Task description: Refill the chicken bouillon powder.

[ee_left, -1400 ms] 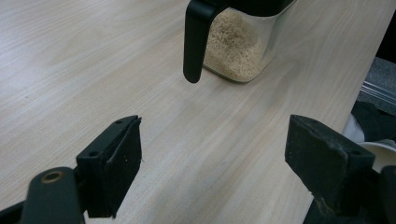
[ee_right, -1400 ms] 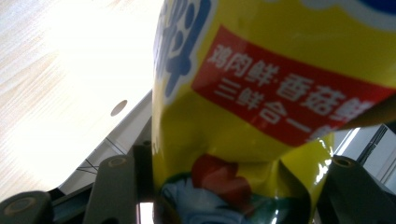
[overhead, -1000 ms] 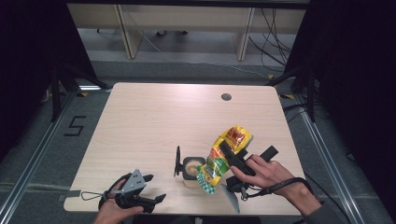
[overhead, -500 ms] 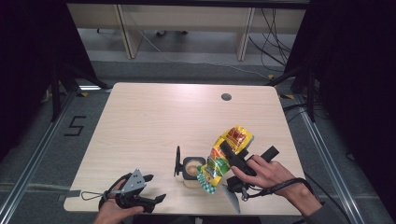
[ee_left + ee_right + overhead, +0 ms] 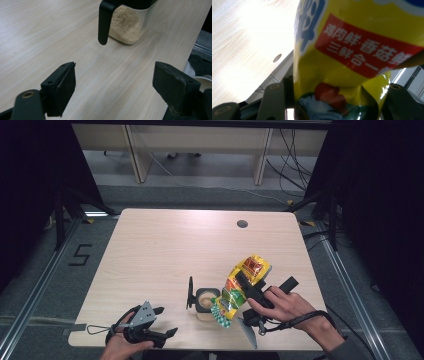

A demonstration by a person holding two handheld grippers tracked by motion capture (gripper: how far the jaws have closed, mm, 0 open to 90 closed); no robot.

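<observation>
Seasoning pours best here if the yellow packet (image 5: 241, 287) keeps its mouth right over the opening of the clear container (image 5: 206, 300), so the tilt wants to stay steady and gentle rather than sharp. My judgement is that a slow tip, with the lower end held just above the rim, lets the granules fall inside and not onto the table (image 5: 165, 250). A firm squeeze on the packet's middle matters too, since the foil is slick and could slide.

In the high view the packet hangs slanted, its lower end over the container near the table's front edge and its upper end raised toward the right. The right gripper (image 5: 248, 287) is clenched across the packet's body; in the right gripper view the creased yellow foil (image 5: 352, 50) bulges between the two jaws, pressed on both sides. The container, partly full of pale granules (image 5: 125, 23), stands upright with its black handle (image 5: 104, 21) facing the left gripper.

The left gripper (image 5: 157, 322) rests near the front left edge, well apart from the packet, jaws spread wide with nothing between them.
</observation>
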